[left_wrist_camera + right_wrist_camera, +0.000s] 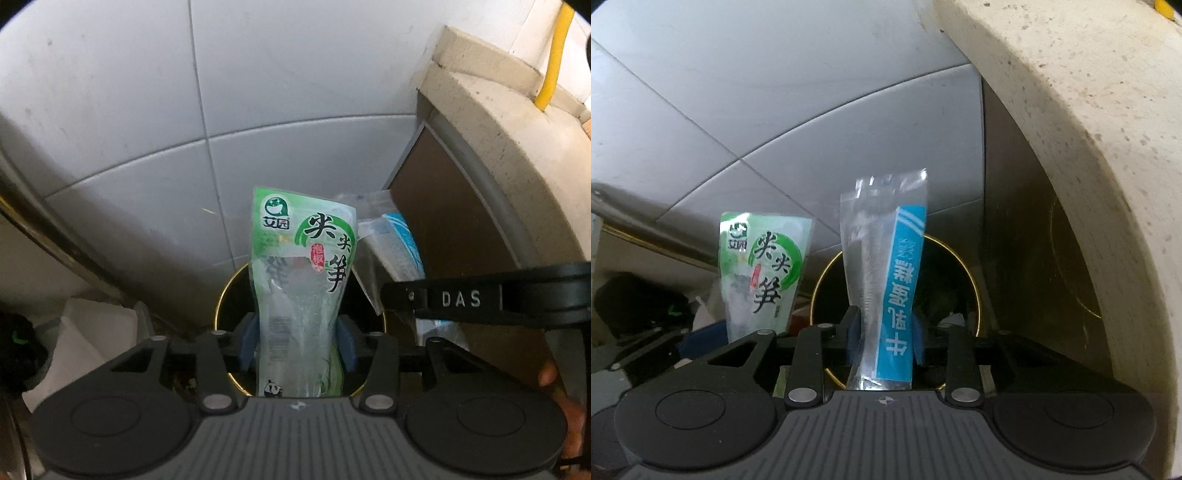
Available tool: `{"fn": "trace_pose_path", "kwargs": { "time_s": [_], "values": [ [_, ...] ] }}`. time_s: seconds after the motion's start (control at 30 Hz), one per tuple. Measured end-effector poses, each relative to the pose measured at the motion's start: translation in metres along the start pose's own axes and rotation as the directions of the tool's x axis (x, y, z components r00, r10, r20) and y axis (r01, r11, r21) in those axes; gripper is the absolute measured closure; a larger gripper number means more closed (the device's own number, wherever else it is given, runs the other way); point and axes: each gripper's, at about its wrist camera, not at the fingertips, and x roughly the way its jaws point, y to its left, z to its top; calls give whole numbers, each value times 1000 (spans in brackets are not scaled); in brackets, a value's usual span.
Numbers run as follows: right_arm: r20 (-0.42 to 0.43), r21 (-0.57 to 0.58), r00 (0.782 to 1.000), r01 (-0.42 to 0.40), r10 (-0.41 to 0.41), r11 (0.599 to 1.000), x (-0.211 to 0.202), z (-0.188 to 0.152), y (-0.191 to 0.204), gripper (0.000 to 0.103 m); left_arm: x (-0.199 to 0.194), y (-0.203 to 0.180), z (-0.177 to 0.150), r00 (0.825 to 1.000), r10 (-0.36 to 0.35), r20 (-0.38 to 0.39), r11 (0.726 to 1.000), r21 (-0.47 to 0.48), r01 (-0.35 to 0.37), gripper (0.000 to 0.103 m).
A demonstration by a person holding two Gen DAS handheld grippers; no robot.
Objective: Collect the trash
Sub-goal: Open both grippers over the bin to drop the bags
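The left gripper [297,345] points steeply down over a round black bin [227,306] with a thin gold rim, and a green snack packet [301,280] stands upright between its blue fingers [246,347]. The fingers sit partly apart; the packet fills the gap and its sides appear to touch both pads, but whether they still press it I cannot tell. The packet's lower end hangs over the bin's dark mouth, its top edge rising well above the rim.

The right gripper [884,341] is just beside it, also tilted down over the same bin [975,295]. A clear wrapper with a blue strip [886,288] stands between its blue fingers [918,345], which are likewise partly apart and close against the wrapper's sides; the firmness of the hold is not clear. In the right wrist view the green snack packet [762,273] shows to the left, outside the rim line.

Room is tight: a pale speckled stone counter edge [1071,147] curves close on the right, with a brown cabinet face [454,229] below it near the bin. Grey wall tiles [147,110] stand right behind the bin. To the left lie a white box [92,325] and a dark object, near the rim
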Motion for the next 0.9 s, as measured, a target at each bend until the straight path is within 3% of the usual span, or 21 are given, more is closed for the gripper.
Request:
{"fn": "trace_pose_path", "kwargs": {
  "time_s": [0.37,0.6,0.73,0.9],
  "values": [
    [0,-1,1000,12,-12,1000,29,1,-1,61,28,-6,0,998,62,-2,998,-23,-62,53],
    [22,-28,998,58,-58,998,55,4,-1,58,37,-6,-4,991,118,61,993,-29,-116,52],
    [55,-53,997,54,-51,997,50,-2,8,58,29,-4,0,989,110,94,993,-52,-106,52],
    [131,-62,990,53,-45,997,7,-5,12,58,16,-3,1,989,78,123,996,-59,-71,52]
  ]
}}
